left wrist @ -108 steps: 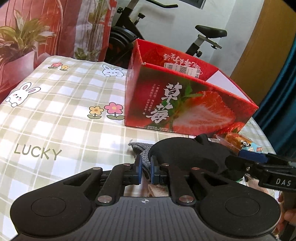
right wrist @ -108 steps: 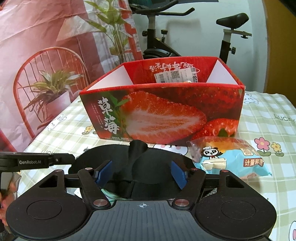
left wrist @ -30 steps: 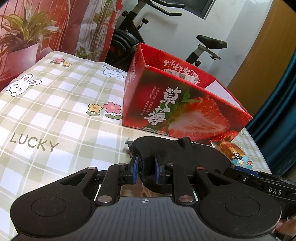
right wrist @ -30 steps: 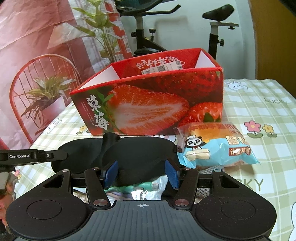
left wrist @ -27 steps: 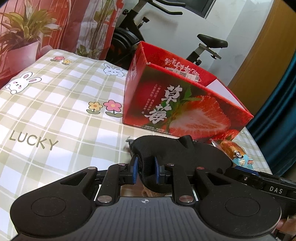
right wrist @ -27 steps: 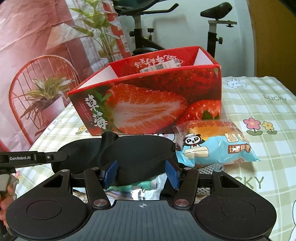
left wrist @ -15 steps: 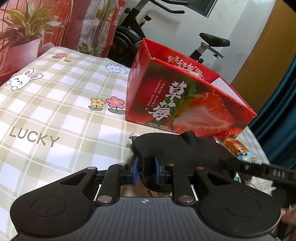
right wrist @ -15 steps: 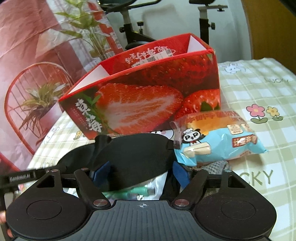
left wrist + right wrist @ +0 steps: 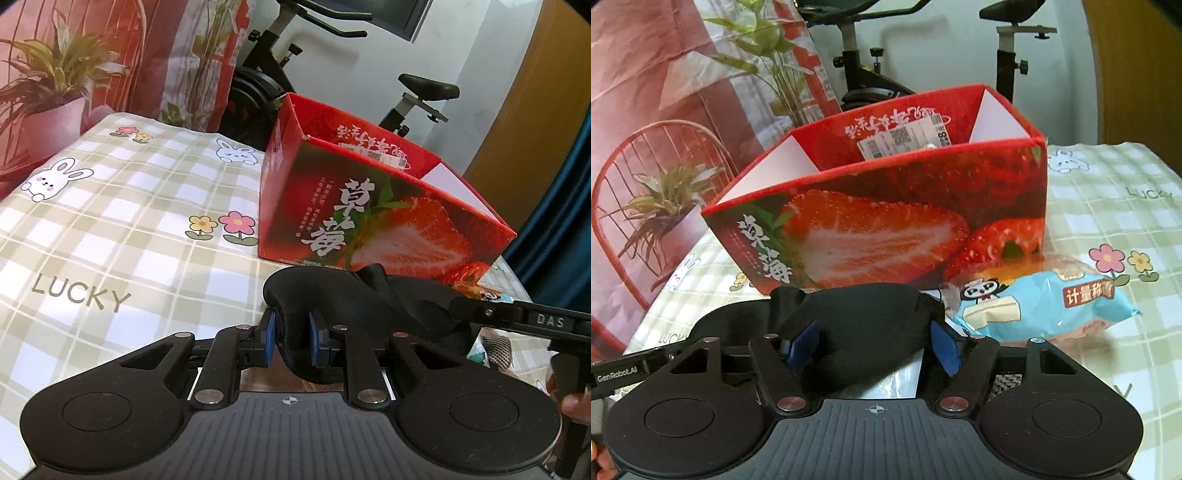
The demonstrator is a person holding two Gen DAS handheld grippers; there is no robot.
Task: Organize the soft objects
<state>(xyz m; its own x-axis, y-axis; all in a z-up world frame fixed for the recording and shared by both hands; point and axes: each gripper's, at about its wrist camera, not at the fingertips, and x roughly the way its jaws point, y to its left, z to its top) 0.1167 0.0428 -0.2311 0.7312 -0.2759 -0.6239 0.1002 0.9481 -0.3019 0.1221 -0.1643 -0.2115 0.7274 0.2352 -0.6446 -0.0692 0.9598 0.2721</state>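
A room in a home. The table [image 9: 110, 229] wears a checked cloth printed with rabbits, flowers and the word LUCKY. On it stands a red strawberry carton [image 9: 369, 221], with a packaged bun [image 9: 1034, 302] just beside the carton's near corner. Behind the carton stands an exercise bike [image 9: 295, 74] against a white wall. Beyond the table's edge, away from the carton, hangs a red curtain [image 9: 646, 74] printed with potted plants and a chair.

Eye mask [image 9: 864, 317] hides right fingers' [image 9: 945, 347] grip.
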